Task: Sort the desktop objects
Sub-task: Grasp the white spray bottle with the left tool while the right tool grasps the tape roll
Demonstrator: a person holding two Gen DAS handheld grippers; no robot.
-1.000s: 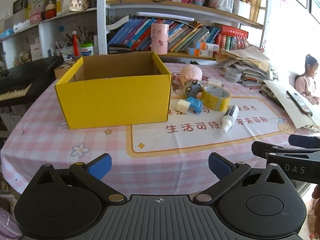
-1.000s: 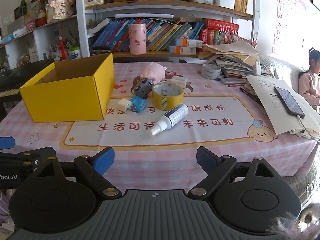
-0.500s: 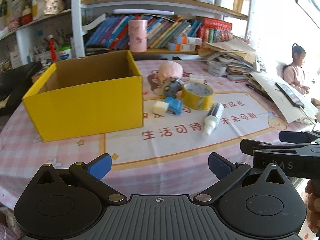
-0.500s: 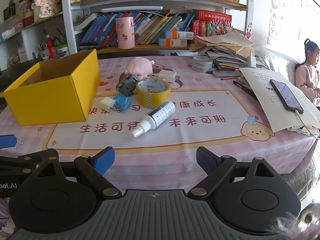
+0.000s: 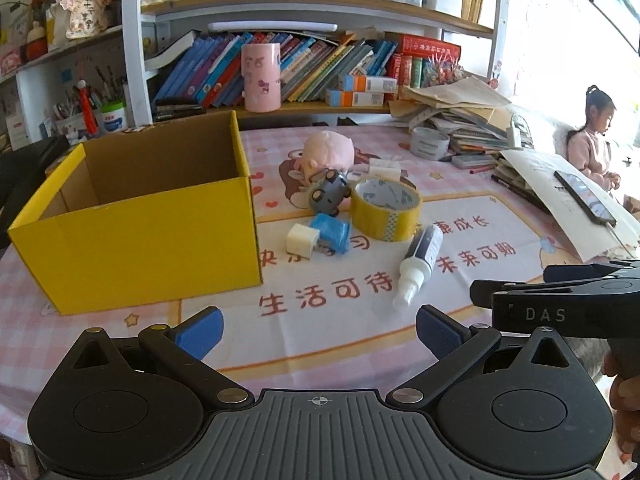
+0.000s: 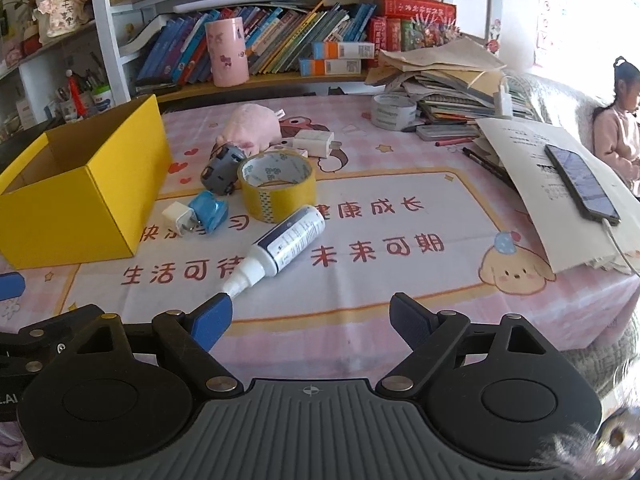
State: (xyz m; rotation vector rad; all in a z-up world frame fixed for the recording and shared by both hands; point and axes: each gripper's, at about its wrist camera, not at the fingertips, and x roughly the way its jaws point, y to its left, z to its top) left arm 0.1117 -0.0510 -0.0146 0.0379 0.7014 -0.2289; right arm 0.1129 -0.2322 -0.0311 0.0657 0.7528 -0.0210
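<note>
Just ahead of the right gripper point(image 6: 310, 316), whose empty jaws have just been narrowing yet remain released, lies the white-nozzled dark spray bottle point(image 6: 280, 246), larger in view than a second ago. Both grippers have closed in; the left gripper point(image 5: 318, 330) gapes empty, the open yellow cardboard box point(image 5: 140, 236) ahead-left. Sorting looks unstarted.

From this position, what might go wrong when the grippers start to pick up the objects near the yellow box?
1. The spray bottle lies on its side and may roll away from the fingers of the open right gripper.
2. The tape roll, blue item and white plug sit close together; grasping one may push the others.
</note>
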